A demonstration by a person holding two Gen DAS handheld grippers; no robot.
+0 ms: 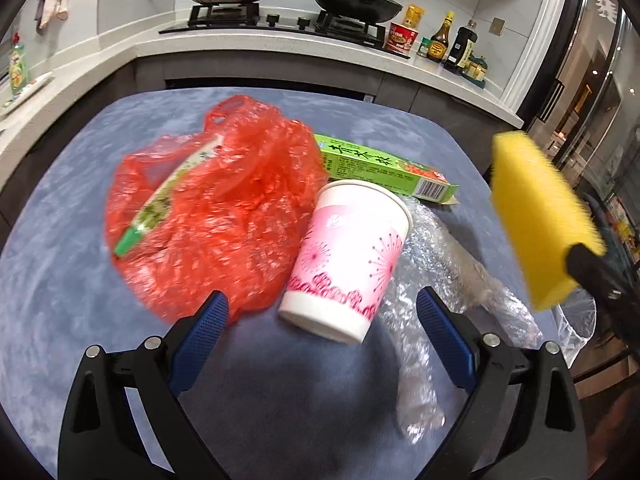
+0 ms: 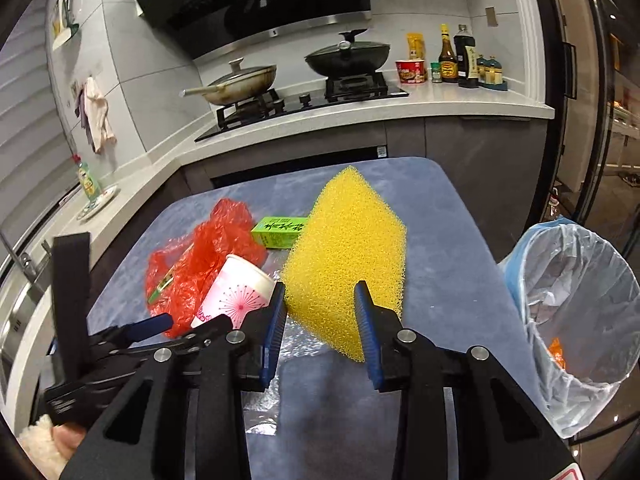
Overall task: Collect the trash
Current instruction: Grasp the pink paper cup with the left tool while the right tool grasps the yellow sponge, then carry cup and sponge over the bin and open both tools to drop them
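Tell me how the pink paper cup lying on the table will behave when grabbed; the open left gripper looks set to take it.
The paper cup lies on its side, so a nudge would probably roll it. It looks empty and thin-walled: likely very light, and apt to crush under a hard squeeze. The left gripper stands open before it.

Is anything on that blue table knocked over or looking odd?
Yes: the pink paper cup lies tipped on its side between the crumpled red plastic bag and some clear plastic wrap. Nothing seems spilled from it.
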